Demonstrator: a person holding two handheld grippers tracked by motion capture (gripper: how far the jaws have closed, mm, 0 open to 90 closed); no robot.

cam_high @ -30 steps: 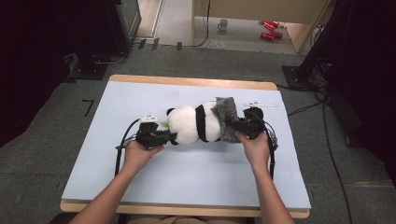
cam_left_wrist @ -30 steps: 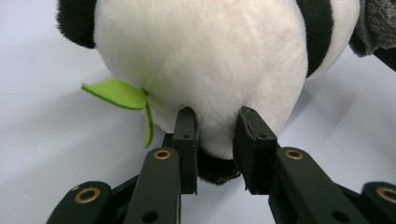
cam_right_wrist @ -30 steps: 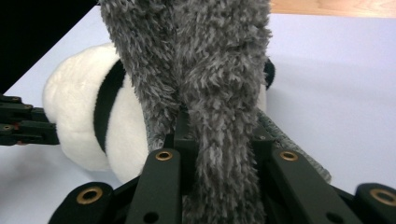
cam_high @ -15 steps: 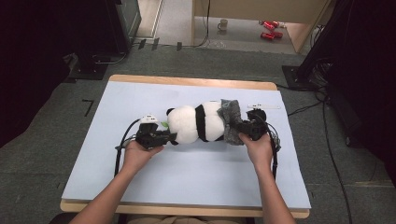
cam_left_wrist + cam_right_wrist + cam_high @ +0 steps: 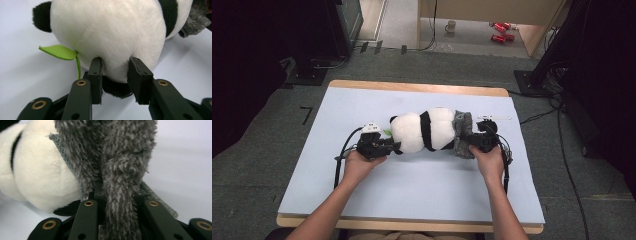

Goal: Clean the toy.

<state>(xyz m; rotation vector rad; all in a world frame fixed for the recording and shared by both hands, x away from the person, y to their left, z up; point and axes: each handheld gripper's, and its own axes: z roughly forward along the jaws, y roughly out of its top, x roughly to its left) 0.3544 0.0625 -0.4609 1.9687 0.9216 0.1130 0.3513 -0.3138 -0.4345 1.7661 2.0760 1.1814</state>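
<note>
You have the grey cloth (image 5: 120, 157) pinched in your right gripper (image 5: 478, 144), part-way over the panda (image 5: 422, 131), while your left gripper (image 5: 116, 75), jaws just easing apart, barely holds its head.

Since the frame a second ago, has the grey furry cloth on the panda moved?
Yes. The grey furry cloth, pinched by the right gripper, has slid further over the panda, toward the table's left and near edges.

The black-and-white plush panda toy (image 5: 110, 32) looks soft and matt; its green felt leaf (image 5: 58, 52) smooth. The grey fuzzy cloth (image 5: 120, 157) is shaggy, knit-backed. The pale blue table mat (image 5: 412, 185) looks smooth.
</note>
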